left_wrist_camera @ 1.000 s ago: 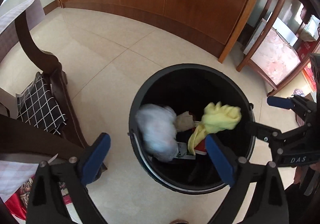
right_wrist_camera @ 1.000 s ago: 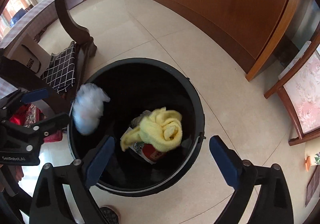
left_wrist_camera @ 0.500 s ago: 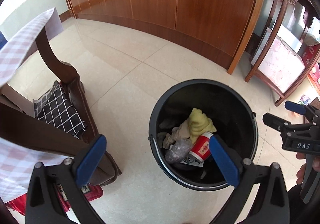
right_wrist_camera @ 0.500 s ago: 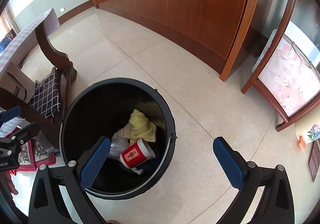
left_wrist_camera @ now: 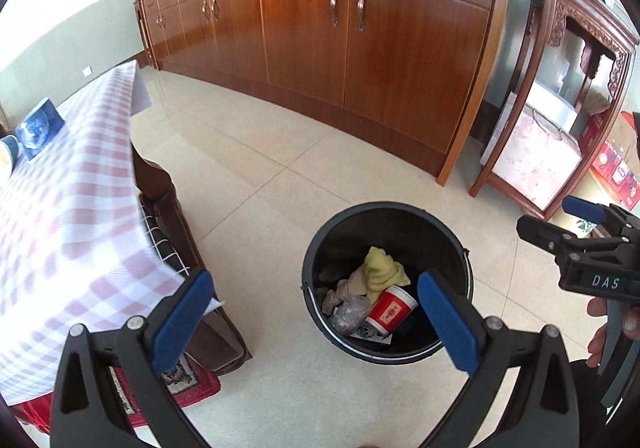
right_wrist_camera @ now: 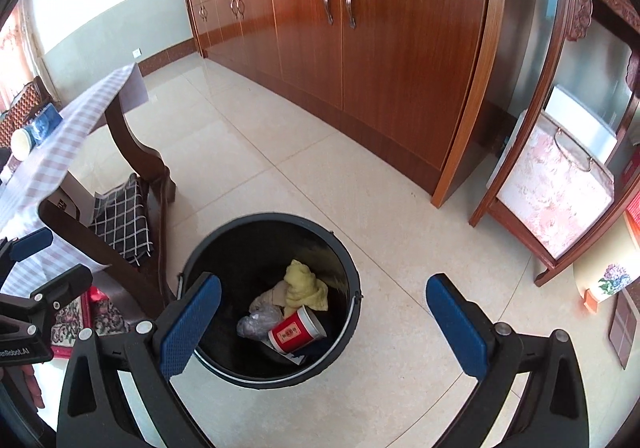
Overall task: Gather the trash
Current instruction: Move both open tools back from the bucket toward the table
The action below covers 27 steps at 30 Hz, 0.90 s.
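Black bin (left_wrist_camera: 456, 248) seen lower centre, trash inside | both tongs spread wide, nothing held | next piece to be sought

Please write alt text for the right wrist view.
The open, empty right gripper hangs above a black trash bin on a tiled floor; inside lie a red paper cup, a yellow cloth and a crumpled plastic bag.

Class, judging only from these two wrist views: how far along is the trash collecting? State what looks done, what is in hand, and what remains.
Done: the black bin already holds a yellow cloth, a red paper cup and a crumpled clear plastic bag. In hand: nothing; the left gripper and right gripper are both open and empty above the floor. Left: no loose trash shows on the tiled floor; the tabletop is mostly out of view.
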Each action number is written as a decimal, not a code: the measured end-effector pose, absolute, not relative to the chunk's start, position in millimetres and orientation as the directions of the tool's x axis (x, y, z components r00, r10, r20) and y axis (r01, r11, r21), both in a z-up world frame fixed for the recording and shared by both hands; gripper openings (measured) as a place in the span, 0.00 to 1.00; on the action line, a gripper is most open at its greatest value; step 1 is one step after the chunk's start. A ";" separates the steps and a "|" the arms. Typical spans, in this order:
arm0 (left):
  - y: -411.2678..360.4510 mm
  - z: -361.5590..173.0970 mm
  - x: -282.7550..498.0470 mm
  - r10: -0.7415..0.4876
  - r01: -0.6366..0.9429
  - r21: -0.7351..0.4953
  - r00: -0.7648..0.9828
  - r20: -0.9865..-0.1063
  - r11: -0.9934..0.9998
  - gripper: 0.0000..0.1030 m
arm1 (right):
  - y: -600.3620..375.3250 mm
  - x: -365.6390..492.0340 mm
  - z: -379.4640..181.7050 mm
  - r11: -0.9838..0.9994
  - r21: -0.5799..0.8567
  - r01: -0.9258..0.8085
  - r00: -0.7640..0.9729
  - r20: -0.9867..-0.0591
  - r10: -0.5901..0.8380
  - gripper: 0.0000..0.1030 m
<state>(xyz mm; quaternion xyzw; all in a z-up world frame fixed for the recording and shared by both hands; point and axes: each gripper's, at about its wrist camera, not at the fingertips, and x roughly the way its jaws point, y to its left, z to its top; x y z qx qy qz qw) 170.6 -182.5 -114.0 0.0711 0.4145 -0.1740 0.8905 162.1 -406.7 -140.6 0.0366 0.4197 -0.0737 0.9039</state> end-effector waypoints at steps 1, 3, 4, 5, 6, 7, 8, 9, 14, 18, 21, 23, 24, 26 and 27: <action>-179.4 -110.5 169.1 -0.252 0.364 -0.021 0.601 -0.758 0.931 1.00 | -402.4 160.3 -134.5 0.987 -0.006 0.162 0.646 -0.755 -0.111 1.00; -170.9 -101.8 165.8 -0.247 0.352 -0.020 0.617 -0.747 0.936 1.00 | -390.2 157.4 -122.1 0.986 -0.054 0.159 0.667 -0.730 -0.148 1.00; -167.1 -97.4 164.1 -0.246 0.346 -0.019 0.624 -0.742 0.938 1.00 | -384.8 156.3 -116.3 0.986 -0.062 0.154 0.679 -0.718 -0.151 1.00; -162.3 -92.3 162.5 -0.243 0.340 -0.018 0.632 -0.736 0.940 1.00 | -380.2 155.6 -110.3 0.987 -0.061 0.150 0.690 -0.709 -0.149 1.00; -157.3 -87.9 161.5 -0.237 0.333 -0.013 0.641 -0.730 0.943 1.00 | -376.8 155.8 -105.3 0.987 -0.059 0.150 0.697 -0.702 -0.148 1.00; -152.0 -83.5 160.7 -0.231 0.327 -0.009 0.650 -0.724 0.945 1.00 | -372.6 156.8 -100.2 0.988 -0.054 0.147 0.704 -0.696 -0.143 1.00; -146.3 -79.8 159.1 -0.224 0.317 -0.006 0.659 -0.718 0.948 1.00 | -368.7 157.6 -94.5 0.988 -0.046 0.145 0.712 -0.689 -0.137 1.00; -140.1 -75.8 158.6 -0.217 0.305 -0.004 0.668 -0.712 0.952 1.00 | -364.2 158.9 -89.3 0.989 -0.037 0.144 0.720 -0.681 -0.130 1.00; -104.2 -59.9 154.5 -0.156 0.228 0.014 0.710 -0.687 0.974 1.00 | -336.9 169.9 -69.8 0.987 -0.045 0.156 0.739 -0.658 -0.147 1.00; -72.5 -50.6 153.6 -0.105 0.153 0.015 0.740 -0.664 0.988 1.00 | -306.9 176.2 -54.6 0.992 -0.058 0.111 0.776 -0.618 -0.124 1.00; -48.3 -47.5 152.4 -0.091 0.110 -0.012 0.751 -0.654 0.994 1.00 | -282.4 183.1 -45.2 0.996 -0.049 0.077 0.799 -0.594 -0.092 1.00; -31.1 -45.0 149.5 -0.074 0.079 -0.022 0.761 -0.645 0.997 1.00 | -265.0 189.5 -40.6 0.997 -0.046 0.056 0.806 -0.588 -0.072 1.00; -21.7 -43.8 147.5 -0.062 0.059 -0.026 0.770 -0.635 0.998 1.00 | -255.7 192.1 -38.9 0.998 -0.049 0.044 0.812 -0.580 -0.065 1.00; -3.3 -40.4 143.6 -0.043 0.024 -0.039 0.787 -0.615 0.999 1.00 | -236.4 197.1 -36.4 0.999 -0.051 0.006 0.822 -0.569 -0.034 1.00; 6.7 -38.9 142.6 -0.030 0.004 -0.043 0.794 -0.607 0.999 1.00 | -226.8 200.2 -36.1 0.999 -0.042 -0.023 0.819 -0.574 -0.005 1.00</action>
